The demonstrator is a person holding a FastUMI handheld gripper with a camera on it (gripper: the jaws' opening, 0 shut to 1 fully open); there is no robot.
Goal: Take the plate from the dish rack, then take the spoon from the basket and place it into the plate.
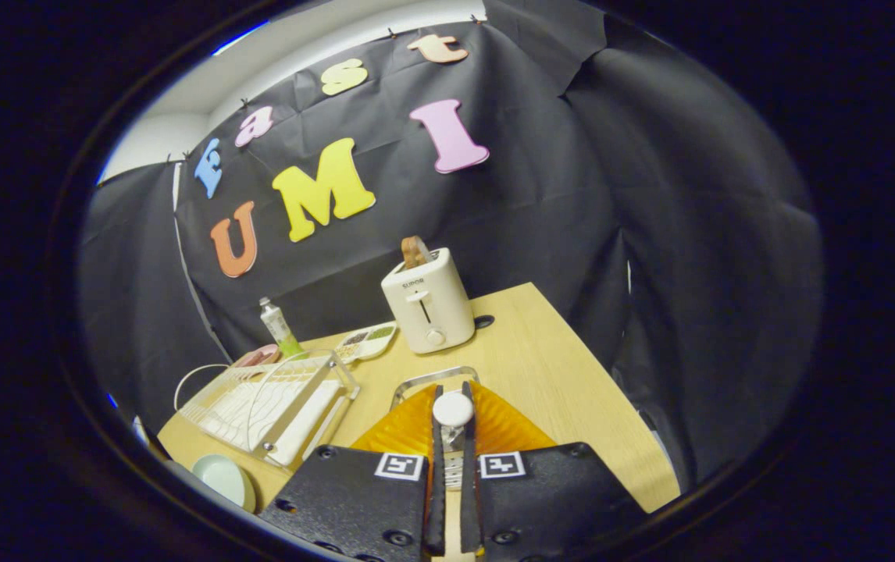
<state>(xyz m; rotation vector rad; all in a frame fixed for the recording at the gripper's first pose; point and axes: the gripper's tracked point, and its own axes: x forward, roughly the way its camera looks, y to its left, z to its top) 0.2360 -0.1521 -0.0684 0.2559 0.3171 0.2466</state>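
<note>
My gripper (pixel 453 421) is shut on a white spoon (pixel 453 407), whose rounded end shows between the fingertips. Right under and around the fingers lies the orange ribbed basket (pixel 408 431) with a metal rim at its far side. To the left of the fingers, on the wooden table, sits a pale green plate (pixel 222 478), just in front of the dish rack (pixel 276 402). The rack is a white wire tray in a clear frame with thin wire hoops; I see no dish standing in it.
A white toaster (pixel 428 303) with a slice of bread sticking out stands beyond the basket. Behind the rack are a small bottle (pixel 278 325), a pink dish (pixel 256 357) and a divided tray (pixel 367 340). The table's edge (pixel 611 390) runs close on the right.
</note>
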